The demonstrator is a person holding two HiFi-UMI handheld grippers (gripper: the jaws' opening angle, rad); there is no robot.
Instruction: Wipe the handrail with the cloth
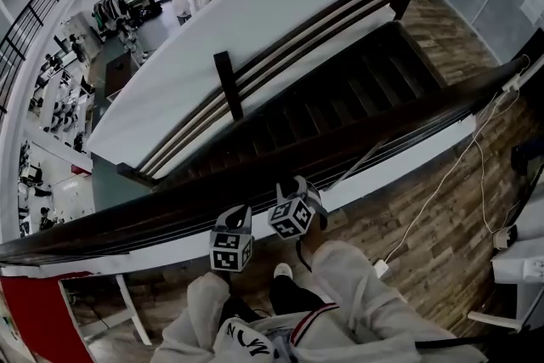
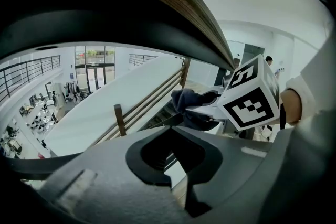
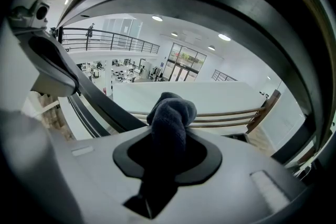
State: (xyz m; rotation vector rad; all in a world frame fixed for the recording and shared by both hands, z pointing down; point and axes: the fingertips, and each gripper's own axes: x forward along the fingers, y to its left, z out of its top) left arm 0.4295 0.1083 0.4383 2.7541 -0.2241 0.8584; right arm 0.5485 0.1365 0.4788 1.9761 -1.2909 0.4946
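The dark wooden handrail (image 1: 127, 221) runs from lower left to upper right across the head view. It fills the top of both gripper views as a broad dark arc (image 2: 131, 18) (image 3: 236, 13). My right gripper (image 1: 297, 184) sits against the rail, shut on a dark grey-blue cloth (image 3: 170, 115) that bunches out past its jaws. From the left gripper view the cloth (image 2: 188, 103) pokes from the right gripper's tip. My left gripper (image 1: 240, 215) is just left of it at the rail, shut with nothing in its jaws (image 2: 176, 152).
Beyond the rail a dark staircase (image 1: 340, 98) drops to a lower floor with desks and people. A white cable (image 1: 450, 174) trails over the wooden floor to a plug (image 1: 380, 268). White furniture (image 1: 523, 259) stands at the right. My shoe (image 1: 283, 270) is under the grippers.
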